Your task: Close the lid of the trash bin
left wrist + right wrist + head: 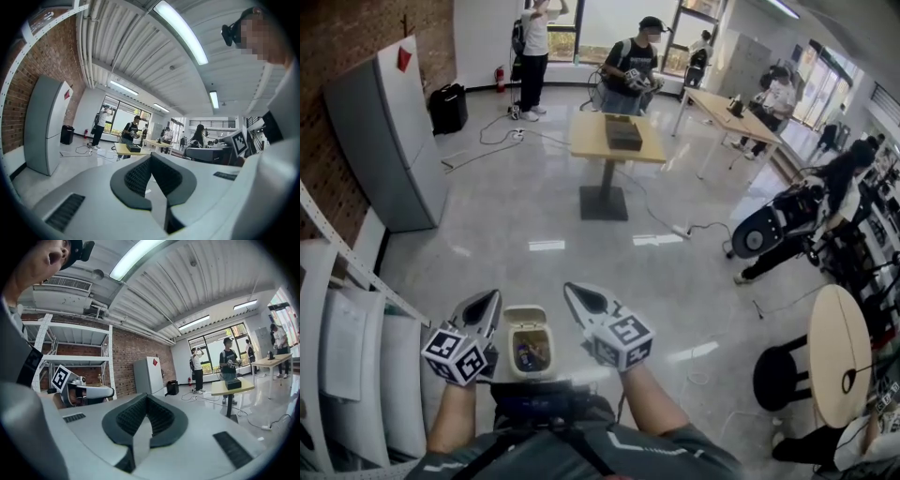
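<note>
Flanking the open trash bin (530, 361) at lower centre, my left gripper (492, 298) and right gripper (571, 291) are both closed on nothing; I reckon a hasty swipe could miss its raised lid (528, 315) or topple it.

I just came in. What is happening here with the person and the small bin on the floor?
A person stands over a small white trash bin on the floor, holding the left tongs and the right tongs above it, one on each side. Both tongs are shut and hold nothing. The bin is open, with rubbish visible inside, so the lid is not yet closed.
</note>
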